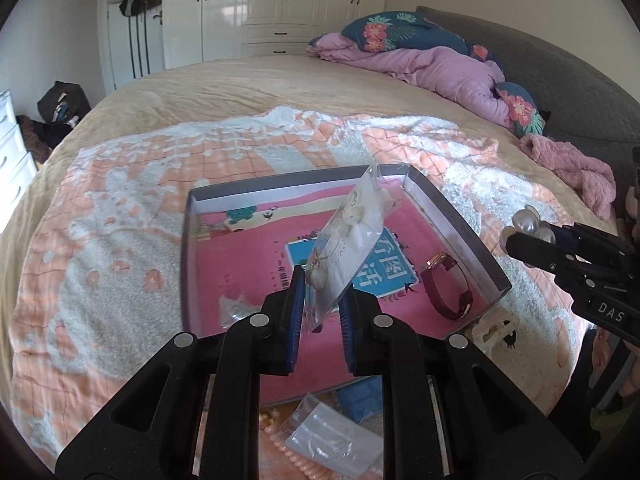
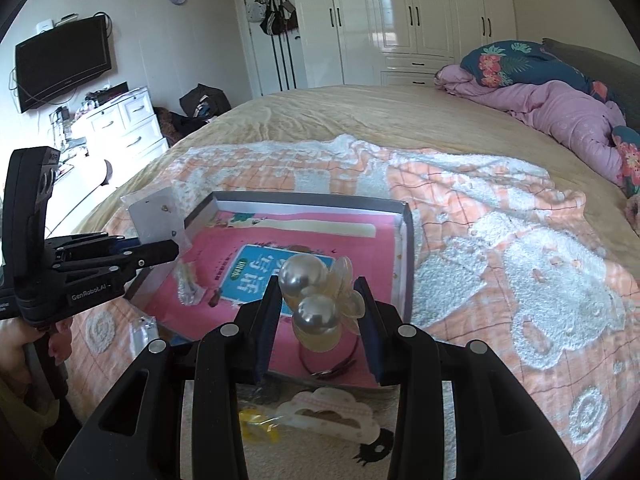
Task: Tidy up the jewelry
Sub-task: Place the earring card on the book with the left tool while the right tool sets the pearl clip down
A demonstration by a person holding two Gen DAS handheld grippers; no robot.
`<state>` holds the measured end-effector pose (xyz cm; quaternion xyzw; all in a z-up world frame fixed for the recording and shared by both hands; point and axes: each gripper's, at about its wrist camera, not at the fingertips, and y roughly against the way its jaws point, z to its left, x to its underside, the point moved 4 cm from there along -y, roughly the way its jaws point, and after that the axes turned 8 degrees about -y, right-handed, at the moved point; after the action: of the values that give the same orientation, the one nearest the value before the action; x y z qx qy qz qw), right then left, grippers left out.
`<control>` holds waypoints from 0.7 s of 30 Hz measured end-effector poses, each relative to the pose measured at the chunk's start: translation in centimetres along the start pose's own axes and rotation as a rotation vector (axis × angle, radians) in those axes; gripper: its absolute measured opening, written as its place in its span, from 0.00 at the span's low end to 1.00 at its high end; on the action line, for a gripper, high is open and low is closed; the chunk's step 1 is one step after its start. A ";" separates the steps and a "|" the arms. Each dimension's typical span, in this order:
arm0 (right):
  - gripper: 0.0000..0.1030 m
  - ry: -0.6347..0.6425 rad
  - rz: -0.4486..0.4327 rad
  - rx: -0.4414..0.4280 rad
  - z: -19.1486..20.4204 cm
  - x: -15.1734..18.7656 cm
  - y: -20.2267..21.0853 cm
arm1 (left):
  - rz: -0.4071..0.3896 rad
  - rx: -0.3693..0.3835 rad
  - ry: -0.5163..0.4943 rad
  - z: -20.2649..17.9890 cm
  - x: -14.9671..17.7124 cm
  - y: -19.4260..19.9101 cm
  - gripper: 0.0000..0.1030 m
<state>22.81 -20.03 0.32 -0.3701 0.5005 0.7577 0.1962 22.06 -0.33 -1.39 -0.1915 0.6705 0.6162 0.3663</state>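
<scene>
Plastic crinkles between my left tongs (image 1: 320, 300), which are clamped on the lower corner of a clear jewelry bag (image 1: 352, 236): light, floppy and slippery, so I judge a bite nearer its stiff card safer. My right tongs (image 2: 318, 312) pinch a pearl hair ornament (image 2: 316, 300), hard, glossy and likely to roll. Beyond both lies the shallow box (image 1: 456, 216); only my left view shows the red watch (image 1: 446, 284) inside, only my right the cloud-shaped clip (image 2: 328, 416) beneath.

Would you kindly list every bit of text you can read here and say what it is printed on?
"DAS": right gripper body, seen from the left wrist.
"GenRobot.AI": left gripper body, seen from the right wrist.
Large Chinese characters on the blue panel inside the box: too blurred to read reliably.
</scene>
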 end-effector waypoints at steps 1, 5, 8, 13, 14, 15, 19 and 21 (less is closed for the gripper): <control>0.34 -0.002 0.004 0.006 -0.2 0.1 -0.2 | 0.002 0.006 -0.004 -0.2 -0.1 -0.3 0.09; 0.34 -0.004 0.026 0.032 -1.0 0.5 -1.2 | 0.018 0.040 -0.014 -0.8 -0.1 -1.7 0.09; 0.34 -0.012 0.041 0.047 -1.6 1.0 -1.9 | 0.035 0.058 -0.019 -1.1 0.1 -2.6 0.09; 0.34 -0.020 0.076 0.069 -2.4 1.8 -3.4 | 0.069 0.070 -0.041 -1.7 0.8 -3.8 0.09; 0.34 -0.022 0.082 0.074 -2.6 2.0 -3.6 | 0.073 0.065 -0.048 -1.7 0.9 -4.0 0.09; 0.34 -0.025 0.087 0.077 -2.7 2.2 -3.8 | 0.080 0.060 -0.055 -1.7 1.0 -4.2 0.09; 0.34 -0.034 0.108 0.090 -3.2 2.7 -4.5 | 0.104 0.017 -0.093 -1.7 1.6 -5.1 0.09; 0.34 -0.030 0.110 0.098 -3.3 2.9 -4.7 | 0.117 -0.010 -0.118 -1.8 1.8 -5.6 0.09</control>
<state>25.32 -21.19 -5.49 -0.3204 0.5537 0.7473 0.1796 24.41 -2.64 -6.57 -0.1169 0.6547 0.6500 0.3677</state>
